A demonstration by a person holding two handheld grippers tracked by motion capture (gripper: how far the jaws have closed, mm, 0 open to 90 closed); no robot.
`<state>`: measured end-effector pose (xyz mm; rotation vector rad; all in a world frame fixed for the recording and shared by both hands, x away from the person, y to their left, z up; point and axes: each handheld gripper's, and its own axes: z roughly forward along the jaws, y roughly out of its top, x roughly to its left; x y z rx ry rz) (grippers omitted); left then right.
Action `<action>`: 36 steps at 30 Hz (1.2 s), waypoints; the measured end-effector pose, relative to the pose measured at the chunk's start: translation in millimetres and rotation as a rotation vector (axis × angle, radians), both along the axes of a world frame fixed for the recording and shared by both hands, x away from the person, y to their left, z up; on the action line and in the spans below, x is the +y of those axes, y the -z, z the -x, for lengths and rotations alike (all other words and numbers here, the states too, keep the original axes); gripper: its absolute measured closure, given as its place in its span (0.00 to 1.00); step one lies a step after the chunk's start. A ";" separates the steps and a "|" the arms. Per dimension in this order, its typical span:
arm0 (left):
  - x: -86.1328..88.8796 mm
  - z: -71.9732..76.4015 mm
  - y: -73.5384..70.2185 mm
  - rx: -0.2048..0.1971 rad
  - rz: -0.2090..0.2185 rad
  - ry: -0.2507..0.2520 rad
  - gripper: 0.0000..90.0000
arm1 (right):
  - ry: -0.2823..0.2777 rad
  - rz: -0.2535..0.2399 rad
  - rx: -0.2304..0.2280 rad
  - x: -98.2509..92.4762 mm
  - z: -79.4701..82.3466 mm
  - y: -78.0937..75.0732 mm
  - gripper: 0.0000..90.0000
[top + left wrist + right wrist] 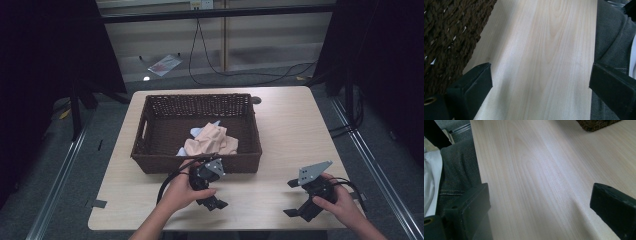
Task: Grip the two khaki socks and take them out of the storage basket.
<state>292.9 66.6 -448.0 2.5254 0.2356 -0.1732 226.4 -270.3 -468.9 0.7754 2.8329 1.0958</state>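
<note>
A dark woven basket (150, 125) stands on the light wooden table (290, 130). Peach and pale blue cloth (212, 140) lies bunched inside it. My left gripper (214, 202) rests in a hand just in front of the basket's near wall, jaws wide apart with bare table between them. In the left gripper view the left gripper (540, 82) looks along the wood, with the basket (451, 32) at its left. My right gripper (295, 199) is held near the table's front right edge, open and empty. Bare table wood lies between the open jaws of the right gripper (540, 202).
A basket corner (596, 124) shows at the top of the right gripper view. The person's dark trousers (611, 40) lie past the table's near edge. Black cables (235, 70) and a plastic wrapper (164, 64) lie on the floor behind the table. Dark curtains flank both sides.
</note>
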 end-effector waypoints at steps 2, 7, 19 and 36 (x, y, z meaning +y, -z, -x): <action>-0.1 -0.2 -1.8 0.006 0.000 -0.006 0.05 | -0.003 -0.002 -0.001 -0.1 -0.4 0.0 0.03; 1.6 -2.1 -6.5 0.020 -0.010 -0.014 0.05 | 0.002 -0.002 0.004 0.5 -0.4 0.3 0.03; 3.4 -8.9 -22.8 0.071 -0.032 -0.001 0.06 | -0.001 -0.003 0.000 0.2 -0.5 0.5 0.03; 8.8 -33.6 -61.6 0.132 -0.051 -0.007 0.06 | -0.001 -0.004 0.006 0.9 -0.2 0.8 0.03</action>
